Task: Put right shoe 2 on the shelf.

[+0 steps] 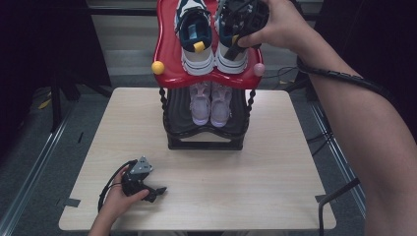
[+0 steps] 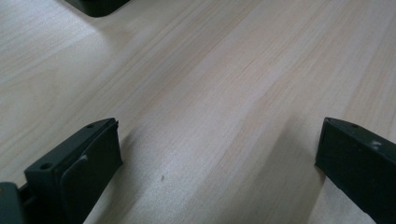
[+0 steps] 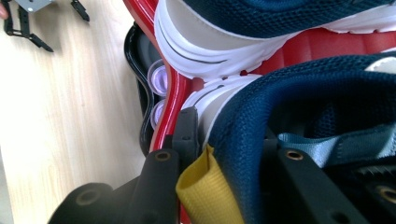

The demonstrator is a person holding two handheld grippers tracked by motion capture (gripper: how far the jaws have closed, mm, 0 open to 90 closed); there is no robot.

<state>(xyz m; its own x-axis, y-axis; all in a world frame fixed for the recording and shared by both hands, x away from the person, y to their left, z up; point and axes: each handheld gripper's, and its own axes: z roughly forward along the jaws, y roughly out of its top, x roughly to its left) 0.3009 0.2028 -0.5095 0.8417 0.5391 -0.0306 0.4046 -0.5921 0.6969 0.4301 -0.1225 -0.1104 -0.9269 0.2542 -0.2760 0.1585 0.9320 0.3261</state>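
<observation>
The navy-and-white mesh sneaker with a yellow heel loop (image 1: 231, 46) sits on the glossy red top shelf (image 1: 164, 46) of the small two-tier shoe rack, on the right of its twin, the matching navy sneaker (image 1: 195, 42). The right tongs (image 1: 237, 42) are clamped on its heel collar: in the right gripper view one black jaw lies outside the heel beside the yellow loop (image 3: 205, 191) and the other is inside the shoe opening, the padded navy collar (image 3: 243, 135) pinched between them. The sole looks to be resting on the shelf, so I judge the pair is all but placed; what is left is to let go and draw the hand back.

Below, on the black lower shelf (image 1: 172, 125), a pair of pale pink sneakers (image 1: 211, 103) already stands side by side.

On the light wooden bench (image 1: 275, 172), near its front left corner, the left tongs (image 1: 156, 191) rest idle, jaws spread wide over bare wood with nothing between them.
</observation>
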